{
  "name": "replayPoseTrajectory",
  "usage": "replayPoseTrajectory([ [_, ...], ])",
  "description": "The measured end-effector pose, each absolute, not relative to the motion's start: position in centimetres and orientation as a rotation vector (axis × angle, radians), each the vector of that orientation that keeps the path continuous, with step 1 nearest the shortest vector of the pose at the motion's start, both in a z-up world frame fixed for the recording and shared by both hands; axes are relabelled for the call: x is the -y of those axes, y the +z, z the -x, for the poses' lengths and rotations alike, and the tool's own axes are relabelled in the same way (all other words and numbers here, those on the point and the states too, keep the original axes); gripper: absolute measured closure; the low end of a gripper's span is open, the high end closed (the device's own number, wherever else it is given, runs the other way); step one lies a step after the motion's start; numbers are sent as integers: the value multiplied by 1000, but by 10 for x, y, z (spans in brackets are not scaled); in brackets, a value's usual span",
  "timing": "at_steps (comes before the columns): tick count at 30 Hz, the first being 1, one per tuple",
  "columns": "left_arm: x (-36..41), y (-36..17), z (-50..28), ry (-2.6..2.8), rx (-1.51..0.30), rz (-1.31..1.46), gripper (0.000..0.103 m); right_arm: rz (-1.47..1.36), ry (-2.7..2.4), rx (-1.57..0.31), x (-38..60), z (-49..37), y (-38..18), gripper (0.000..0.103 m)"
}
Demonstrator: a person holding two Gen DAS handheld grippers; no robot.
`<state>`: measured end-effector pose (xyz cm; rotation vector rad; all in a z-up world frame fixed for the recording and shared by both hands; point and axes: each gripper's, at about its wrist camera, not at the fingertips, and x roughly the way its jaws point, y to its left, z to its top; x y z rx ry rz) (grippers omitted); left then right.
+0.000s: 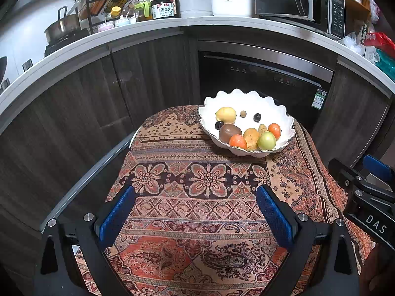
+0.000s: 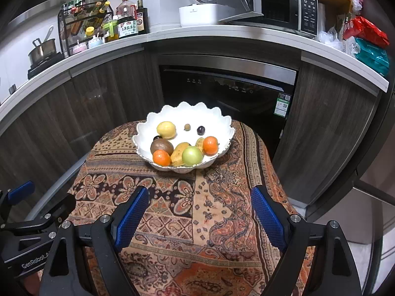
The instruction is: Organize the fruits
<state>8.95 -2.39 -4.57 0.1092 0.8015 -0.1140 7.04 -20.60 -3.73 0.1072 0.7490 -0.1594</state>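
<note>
I see the white scalloped bowl (image 2: 184, 116) at the far end of the patterned cloth (image 2: 222, 209), holding all the fruits (image 2: 185, 148). My left gripper (image 1: 196, 197) and right gripper (image 2: 200, 197) hover near the bowl's front side, well short of it. Both jaws stand spread, nothing between them.

Side-by-side downward views, shared bowl (image 1: 246, 103)

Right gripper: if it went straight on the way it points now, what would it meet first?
Most likely the patterned tablecloth just ahead, since the open right gripper points down at bare cloth. The white scalloped bowl of fruit sits farther on, slightly left of its line. Depth is hard to judge through the fisheye.
</note>
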Motion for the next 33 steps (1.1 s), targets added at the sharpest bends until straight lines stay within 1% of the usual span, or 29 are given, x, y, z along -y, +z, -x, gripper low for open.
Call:
replayPoseTrajectory([
  [11, 24, -46, -90, -111, -802, -109, 3, -108, -162, -749, 206, -71, -37, 17],
  [12, 24, -45, -90, -110, -802, -108, 3, -106, -163, -748, 205, -71, -37, 15],
  [14, 23, -44, -89, -106, -800, -109, 3, -100, -173, -740, 204, -70, -35, 9],
  [33, 18, -37, -87, -87, -788, -113, 3, -94, -180, -725, 205, -68, -29, 9],
])
